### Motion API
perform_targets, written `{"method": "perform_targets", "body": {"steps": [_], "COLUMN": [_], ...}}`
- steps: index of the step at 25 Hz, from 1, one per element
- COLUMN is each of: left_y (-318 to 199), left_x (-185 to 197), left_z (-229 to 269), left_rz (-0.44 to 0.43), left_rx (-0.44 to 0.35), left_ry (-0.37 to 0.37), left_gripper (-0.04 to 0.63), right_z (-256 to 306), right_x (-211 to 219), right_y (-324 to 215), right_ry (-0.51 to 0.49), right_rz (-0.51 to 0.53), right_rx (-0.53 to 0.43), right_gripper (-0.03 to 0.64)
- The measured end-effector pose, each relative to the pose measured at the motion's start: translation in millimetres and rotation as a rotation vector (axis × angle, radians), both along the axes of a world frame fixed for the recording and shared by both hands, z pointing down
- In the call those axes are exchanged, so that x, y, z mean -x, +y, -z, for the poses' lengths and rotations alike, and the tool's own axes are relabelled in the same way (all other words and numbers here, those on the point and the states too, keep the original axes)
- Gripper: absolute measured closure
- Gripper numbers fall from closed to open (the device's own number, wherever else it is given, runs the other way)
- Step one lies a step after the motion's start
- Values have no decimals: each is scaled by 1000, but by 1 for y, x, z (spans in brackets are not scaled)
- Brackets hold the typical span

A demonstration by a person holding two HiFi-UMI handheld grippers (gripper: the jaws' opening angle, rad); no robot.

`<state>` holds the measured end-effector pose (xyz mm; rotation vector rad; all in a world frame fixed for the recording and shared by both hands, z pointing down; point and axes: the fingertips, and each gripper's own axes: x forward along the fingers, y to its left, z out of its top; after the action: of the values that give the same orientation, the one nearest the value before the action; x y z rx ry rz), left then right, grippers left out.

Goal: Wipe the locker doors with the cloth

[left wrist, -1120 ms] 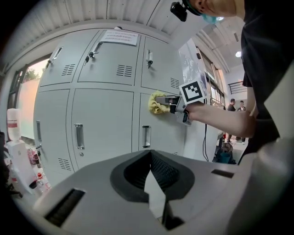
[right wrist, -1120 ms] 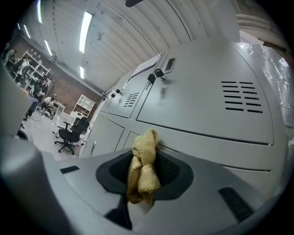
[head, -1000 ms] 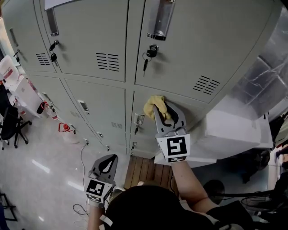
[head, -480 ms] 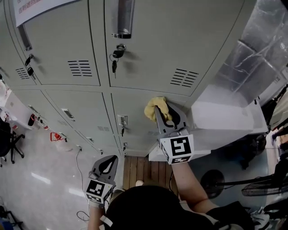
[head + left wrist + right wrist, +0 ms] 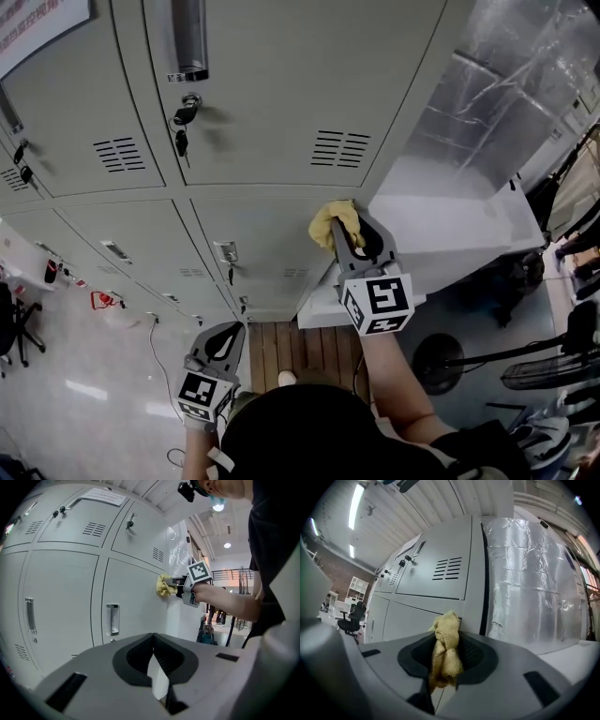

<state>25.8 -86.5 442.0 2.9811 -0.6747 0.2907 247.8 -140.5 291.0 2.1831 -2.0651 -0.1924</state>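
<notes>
Two tools are in view: the right tool (image 5: 343, 231) is clamped on the yellow cloth (image 5: 331, 221), holding it against the upper right part of a grey locker door (image 5: 258, 232), while the left tool (image 5: 233, 330) hangs low, well apart from the lockers, jaws closed on nothing.

Foil-wrapped panel (image 5: 497, 94); wooden slats (image 5: 302, 352)

Yellow cloth (image 5: 334, 221) – pale grey locker doors (image 5: 272, 84) w/ dark vent slots (image 5: 339, 148); right gripper (image 5: 345, 234) grey, b/w square-marker cube (image 5: 378, 305); crinkled silver foil (image 5: 492, 103).
</notes>
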Motion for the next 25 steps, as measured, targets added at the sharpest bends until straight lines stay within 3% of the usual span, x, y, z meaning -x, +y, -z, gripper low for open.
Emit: {"method": "perform_targets", "body": {"steps": [7,12,17,25], "left_y": [4,4,6,9], "left_x": [-4,7,20,51], "left_z": [-6,-8,-13,-18], "left_rz": [-12,17,46,119], "left_rx": [14,23,35,44], "left_ry": [-10,-17,-27,-43], "left_gripper": [588,588,588,588], "right_z": [-3,-9,-20,-22], "right_x": [-4,-1,7,31], "right_y": [3,2,-4,-18], "right_ry": [-9,2,-64,-66], "right_rz": [-19,-38,-1,29], "right_rx": [4,8,17,13], "right_gripper": [505,506,509,509]}}
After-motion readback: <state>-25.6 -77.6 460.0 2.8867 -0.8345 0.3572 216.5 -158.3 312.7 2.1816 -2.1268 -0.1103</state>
